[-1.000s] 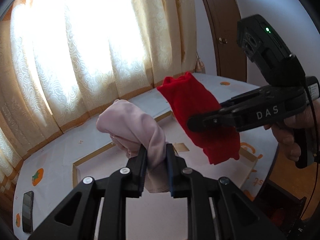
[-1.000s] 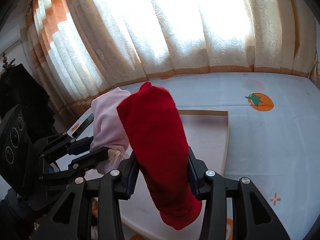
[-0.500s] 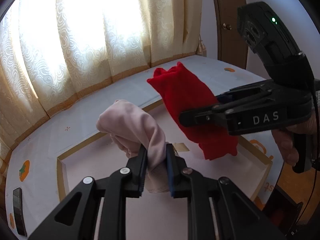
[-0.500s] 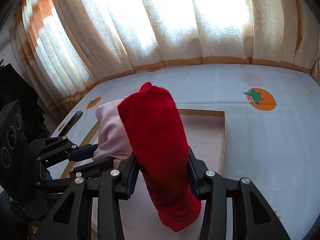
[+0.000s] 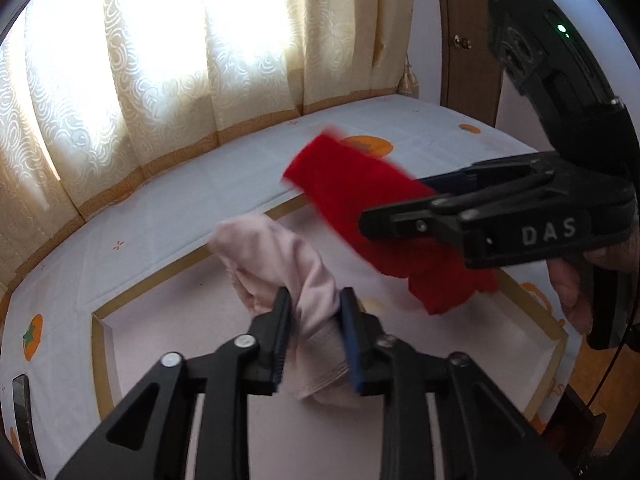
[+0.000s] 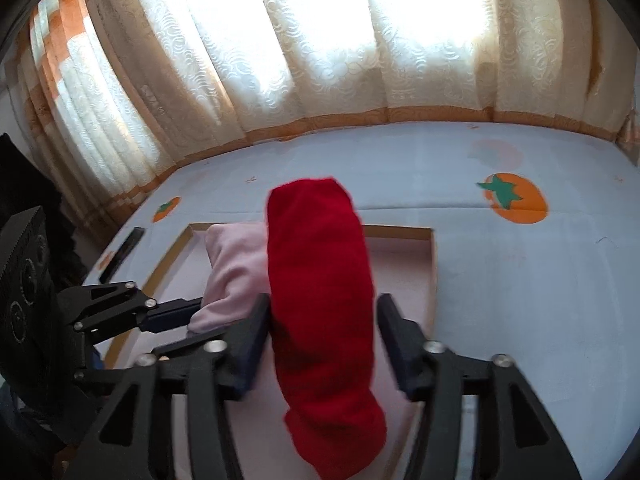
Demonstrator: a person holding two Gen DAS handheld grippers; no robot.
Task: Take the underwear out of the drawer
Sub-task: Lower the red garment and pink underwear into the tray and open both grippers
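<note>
Ahead of you the shallow box (image 5: 558, 334) lies open and bare inside; only its low rim interrupts the bedsheet (image 6: 520, 280).

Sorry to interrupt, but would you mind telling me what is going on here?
A person holds two pieces of underwear over a shallow tray on a persimmon-print cloth. The left hand-held gripper has a pink piece between its pads, its jaws just opening. The right hand-held gripper has also been opening: a gap shows beside the red piece, which seems about to drop.
</note>
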